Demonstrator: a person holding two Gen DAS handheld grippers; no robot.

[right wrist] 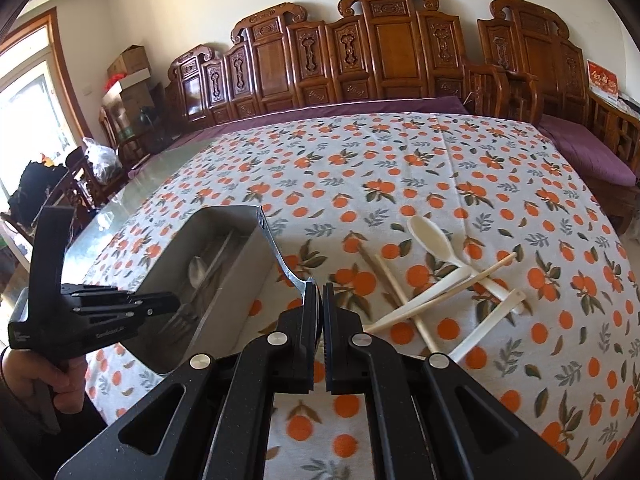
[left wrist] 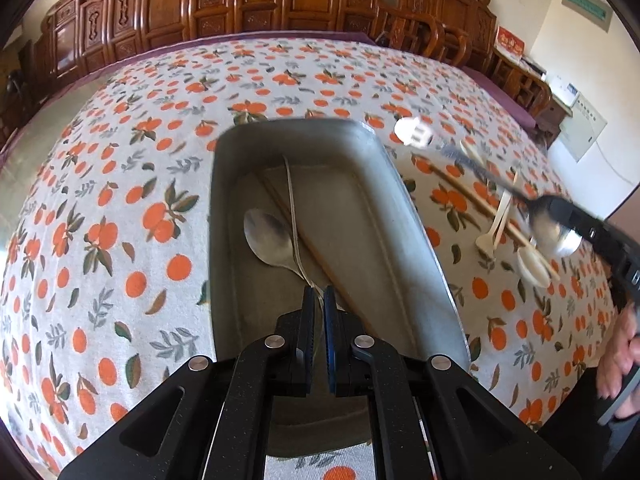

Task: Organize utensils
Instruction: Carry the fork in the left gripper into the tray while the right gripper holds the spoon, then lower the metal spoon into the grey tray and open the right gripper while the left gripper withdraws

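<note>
A grey metal tray lies on the orange-print tablecloth and holds a metal spoon and chopsticks. My left gripper is over the tray, shut on a thin metal utensil handle above the spoon. My right gripper is shut on a metal spoon by its bowl, held in the air right of the tray; its handle points toward the tray. White plastic spoons and pale chopsticks lie crossed on the cloth to the right.
Carved wooden chairs line the table's far side. A purple cushioned bench stands at the right. A bare glass strip of table shows left of the cloth. Boxes and bags stand at far left.
</note>
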